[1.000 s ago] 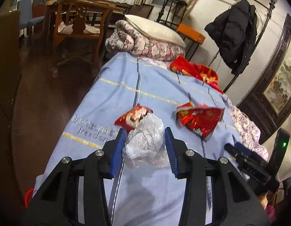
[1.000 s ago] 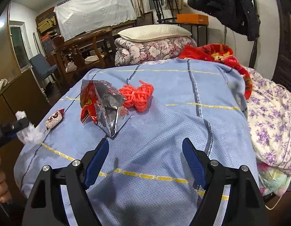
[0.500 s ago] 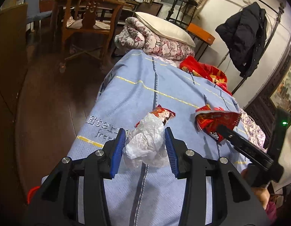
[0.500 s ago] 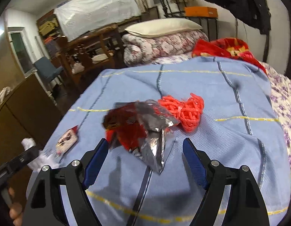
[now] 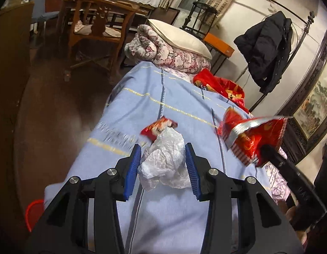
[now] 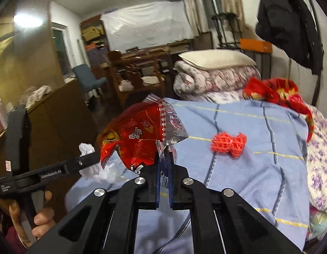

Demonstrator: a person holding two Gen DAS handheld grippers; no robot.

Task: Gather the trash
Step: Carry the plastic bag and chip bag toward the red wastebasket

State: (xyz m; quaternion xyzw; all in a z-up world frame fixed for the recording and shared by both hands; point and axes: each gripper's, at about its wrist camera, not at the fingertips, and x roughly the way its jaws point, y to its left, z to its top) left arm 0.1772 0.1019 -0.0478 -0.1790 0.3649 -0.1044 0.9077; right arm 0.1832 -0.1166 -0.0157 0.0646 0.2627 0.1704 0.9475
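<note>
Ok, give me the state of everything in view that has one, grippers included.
Left gripper: shut on the crumpled white plastic bag.
Right gripper: jaws just closed, shut on the big red snack bag, lifted off the bed.
Small red wrapper: lying loose on the blue bedsheet.
Orange knitted bow: lying on the sheet, untouched.
Black jacket: hanging on the rack.

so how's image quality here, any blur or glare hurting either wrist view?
Left wrist: white plastic wad in the left gripper is sharp; the red snack bag and the bedsheet lettering are smeared. Right wrist: background furniture is soft, ceiling lamp blows out and glares on the cabinet; snack bag print stays readable at the right gripper. Both show fisheye bending and dark corners.
</note>
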